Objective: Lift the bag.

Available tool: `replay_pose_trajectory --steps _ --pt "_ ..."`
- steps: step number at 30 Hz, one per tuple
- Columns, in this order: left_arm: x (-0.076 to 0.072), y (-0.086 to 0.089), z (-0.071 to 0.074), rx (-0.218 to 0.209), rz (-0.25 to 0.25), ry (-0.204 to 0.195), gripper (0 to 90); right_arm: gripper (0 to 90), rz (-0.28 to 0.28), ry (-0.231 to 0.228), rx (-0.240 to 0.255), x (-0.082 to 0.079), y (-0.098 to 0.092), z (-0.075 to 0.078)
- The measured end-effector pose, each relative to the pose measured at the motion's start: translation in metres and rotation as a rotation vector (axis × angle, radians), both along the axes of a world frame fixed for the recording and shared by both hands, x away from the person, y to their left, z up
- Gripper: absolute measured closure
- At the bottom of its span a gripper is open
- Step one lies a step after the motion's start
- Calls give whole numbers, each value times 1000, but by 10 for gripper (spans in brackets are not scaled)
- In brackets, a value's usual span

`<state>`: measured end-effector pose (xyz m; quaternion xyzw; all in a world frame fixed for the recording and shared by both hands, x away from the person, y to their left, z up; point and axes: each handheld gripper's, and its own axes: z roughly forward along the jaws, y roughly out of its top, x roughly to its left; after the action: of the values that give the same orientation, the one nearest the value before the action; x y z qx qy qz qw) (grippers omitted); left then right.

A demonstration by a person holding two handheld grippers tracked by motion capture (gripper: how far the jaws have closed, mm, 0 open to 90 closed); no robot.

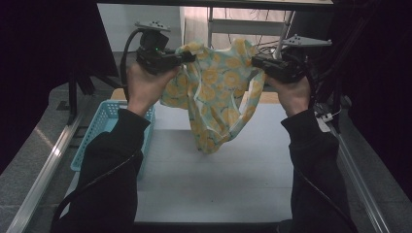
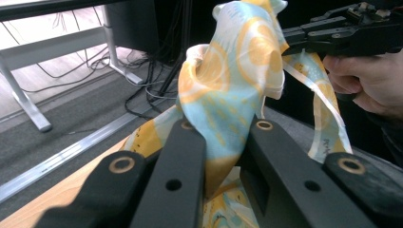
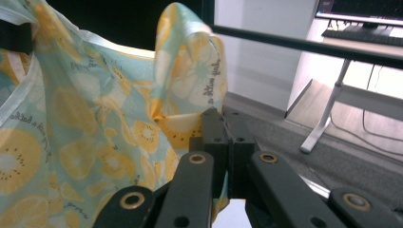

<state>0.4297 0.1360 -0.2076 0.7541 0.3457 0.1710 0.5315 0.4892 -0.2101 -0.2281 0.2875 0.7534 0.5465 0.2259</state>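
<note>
A pale blue garment [image 1: 216, 92] printed with yellow fruit slices hangs in the air above the white table [image 1: 218, 179], stretched between both grippers. My left gripper [image 1: 190, 57] is shut on its upper left edge, and the cloth [image 2: 228, 95] bunches up between the black jaws. On the other side, my right gripper [image 1: 253, 62] is shut on the upper right edge, where the fabric [image 3: 95, 123] is pinched tight. The lower part sags toward the table and stays off it. The right gripper [image 2: 290, 40] and its hand also appear in the left gripper view.
A light blue plastic basket [image 1: 99, 128] stands at the table's left edge. Metal rails [image 1: 43, 170] run along both sides of the table. Desk legs [image 2: 23, 102] and loose cables [image 2: 142, 80] lie on the floor beyond.
</note>
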Motion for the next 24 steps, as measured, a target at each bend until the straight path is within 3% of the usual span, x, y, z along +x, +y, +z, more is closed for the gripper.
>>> replay_pose_trajectory --steps 3,6,8,11,14,17,24 --pt "-5 1 6 2 -1 -15 893 897 -1 -23 13 -4 -3 12" --pt "1 -1 -2 16 9 16 893 896 -9 -21 1 -5 -2 13" --pt "9 -1 -12 15 13 47 892 896 -13 -10 -17 -4 1 7" --pt "20 -2 -26 50 25 89 891 896 -21 24 -21 3 2 -7" --pt "29 -2 -41 74 30 112 889 896 -25 47 -33 9 2 -19" --pt "36 -2 -57 68 25 142 887 896 -28 65 -50 12 4 -30" --pt "50 -8 -93 129 22 184 883 895 -31 118 -72 21 7 -59"
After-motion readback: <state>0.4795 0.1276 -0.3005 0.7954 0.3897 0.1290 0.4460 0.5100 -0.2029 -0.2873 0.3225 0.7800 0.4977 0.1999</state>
